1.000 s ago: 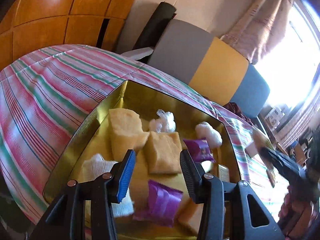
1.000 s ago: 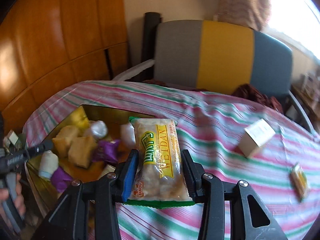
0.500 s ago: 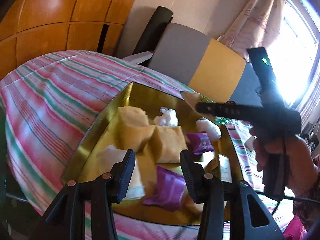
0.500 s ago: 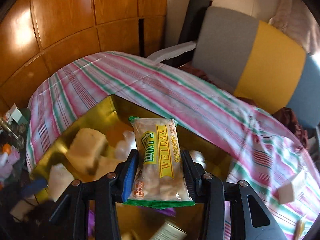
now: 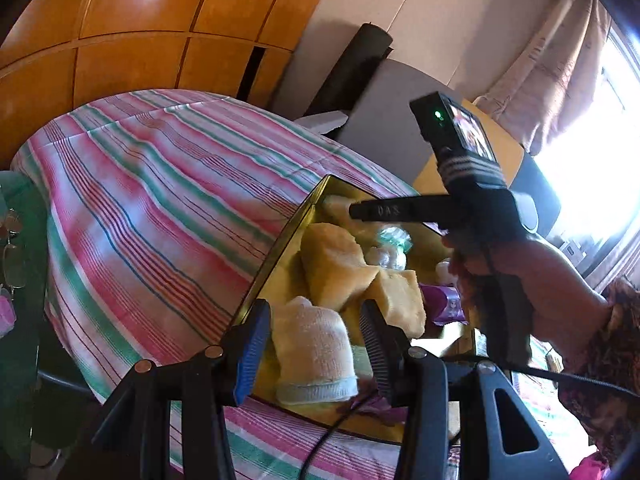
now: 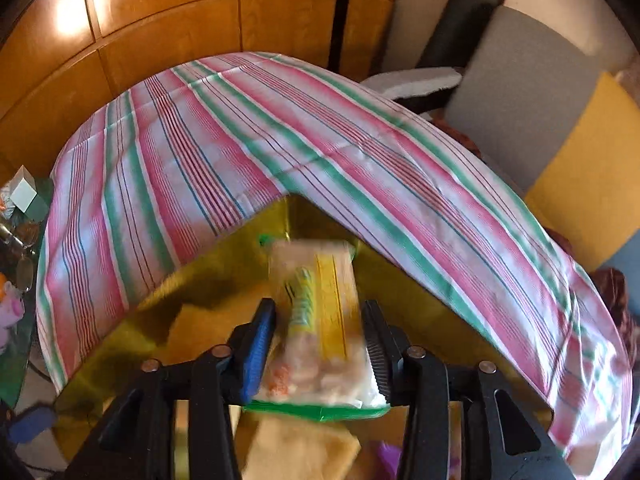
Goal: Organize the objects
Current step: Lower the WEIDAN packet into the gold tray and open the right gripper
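Note:
A gold tray point(image 5: 276, 256) sits on a pink and green striped tablecloth point(image 5: 160, 208). It holds yellow sponge blocks point(image 5: 336, 264), a white rolled cloth point(image 5: 316, 352), clear-wrapped candies point(image 5: 390, 246) and purple packets point(image 5: 446, 302). My left gripper point(image 5: 316, 352) is open and empty, low over the tray's near edge, fingers either side of the cloth. My right gripper point(image 6: 320, 340) hangs over the tray's far corner point(image 6: 288, 208), with a yellow snack packet point(image 6: 320, 312), blurred, between its fingers. It also shows in the left wrist view point(image 5: 356, 210), where only a pale tip of the packet shows.
A grey, yellow and blue chair back point(image 6: 560, 140) stands behind the table. Wooden wall panels point(image 6: 160, 20) are at the far left. Small items sit on a side surface at the left point(image 6: 24, 200). A bright window point(image 5: 600, 160) is at the right.
My right gripper has carried the snack packet left and down over the tray's far corner; the packet now looks blurred. The left gripper has drawn back toward the tray's near edge.

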The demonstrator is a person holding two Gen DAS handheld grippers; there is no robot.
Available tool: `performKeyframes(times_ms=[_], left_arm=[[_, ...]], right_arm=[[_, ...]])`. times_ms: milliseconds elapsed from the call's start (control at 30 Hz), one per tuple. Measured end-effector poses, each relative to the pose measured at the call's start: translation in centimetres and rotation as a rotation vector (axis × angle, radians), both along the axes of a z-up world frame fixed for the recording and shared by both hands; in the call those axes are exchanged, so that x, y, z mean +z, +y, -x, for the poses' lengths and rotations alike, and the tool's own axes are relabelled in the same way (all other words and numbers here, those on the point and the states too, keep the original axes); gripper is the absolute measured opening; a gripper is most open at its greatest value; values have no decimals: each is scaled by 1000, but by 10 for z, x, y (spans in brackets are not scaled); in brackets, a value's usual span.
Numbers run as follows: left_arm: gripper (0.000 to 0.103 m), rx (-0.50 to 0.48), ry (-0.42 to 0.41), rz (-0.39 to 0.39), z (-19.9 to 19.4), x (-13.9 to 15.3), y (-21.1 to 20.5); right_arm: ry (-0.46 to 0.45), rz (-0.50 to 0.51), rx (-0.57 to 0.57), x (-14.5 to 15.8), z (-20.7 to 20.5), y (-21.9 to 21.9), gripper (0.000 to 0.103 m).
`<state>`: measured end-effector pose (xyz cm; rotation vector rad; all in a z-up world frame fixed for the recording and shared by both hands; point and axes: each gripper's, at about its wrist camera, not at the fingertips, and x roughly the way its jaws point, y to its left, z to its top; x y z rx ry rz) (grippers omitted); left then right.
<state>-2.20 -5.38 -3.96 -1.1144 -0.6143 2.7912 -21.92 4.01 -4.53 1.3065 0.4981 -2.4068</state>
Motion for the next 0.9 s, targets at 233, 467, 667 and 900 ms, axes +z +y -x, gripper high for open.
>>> performKeyframes(times_ms=[233,467,667,900], left_arm=[[47,-8,-2,-5,1,-3,2],[47,-37,-5,12,0,-2,9],[47,-64,14,25,-3,1,15],[47,-118,23,51,-7,2,33]], right_arm=[[0,26,-49,3,-5,30,70],[-42,-38,-83,-16,-21,61,68],[12,42,-170,8,-45,90,70],[96,113,-243,41,-79,115,75]])
